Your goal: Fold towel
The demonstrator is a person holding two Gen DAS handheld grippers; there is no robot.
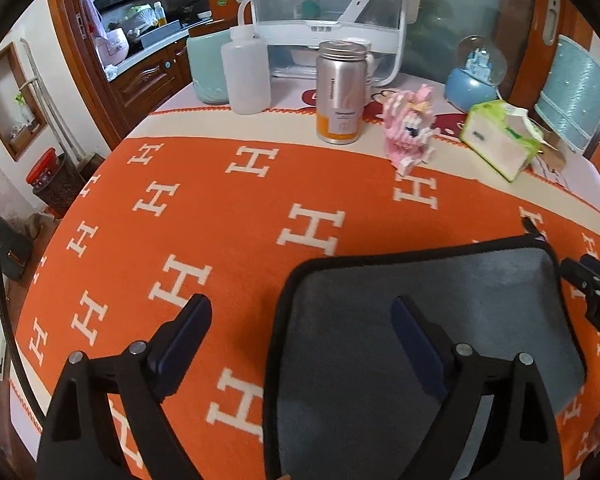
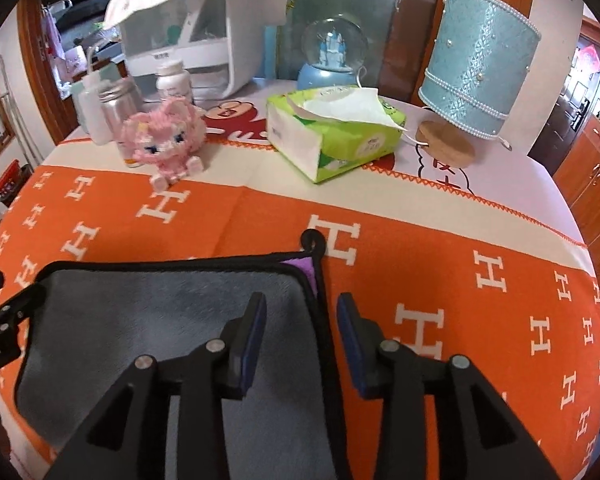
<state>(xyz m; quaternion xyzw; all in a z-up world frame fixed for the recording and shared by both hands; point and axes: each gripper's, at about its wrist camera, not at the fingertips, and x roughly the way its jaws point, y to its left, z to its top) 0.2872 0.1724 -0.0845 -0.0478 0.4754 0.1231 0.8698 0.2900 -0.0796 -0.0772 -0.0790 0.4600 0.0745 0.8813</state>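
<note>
**Grey towel flat on the orange cloth, both my grippers spread wide**

The towel (image 1: 420, 320) lies flat near my edge of the table, grey plush with black piping, a sliver of purple showing at its far right corner beside a small black hanging loop (image 2: 312, 240). My left gripper (image 1: 300, 328) hangs over the towel's left border with its jaws well apart: one finger above the bare cloth, the other above the grey pile, nothing between them. My right gripper (image 2: 302, 324) straddles the towel's right border the same way, jaws parted and holding nothing.

Under everything is an orange tablecloth (image 1: 220, 220) patterned with white H letters and edged by a cream band. Beyond that band a white cartoon-printed cover shows.

Along the far side stand a silver canister (image 1: 340, 92) with an orange base, a white squeeze bottle (image 1: 246, 76), a pale teal jar (image 1: 204, 68), a pink brick-built cat figure (image 2: 166, 142), a green tissue box (image 2: 336, 132) with a sheet poking out, a blue snow globe (image 2: 334, 54) and a teal lamp (image 2: 480, 80) trimmed with pearls on a wooden base. A white appliance (image 1: 328, 24) draped with cloth sits behind them.

The room has reddish wooden door frames and cabinets; through the doorway on the left I see a cluttered kitchen counter (image 1: 148, 32).
</note>
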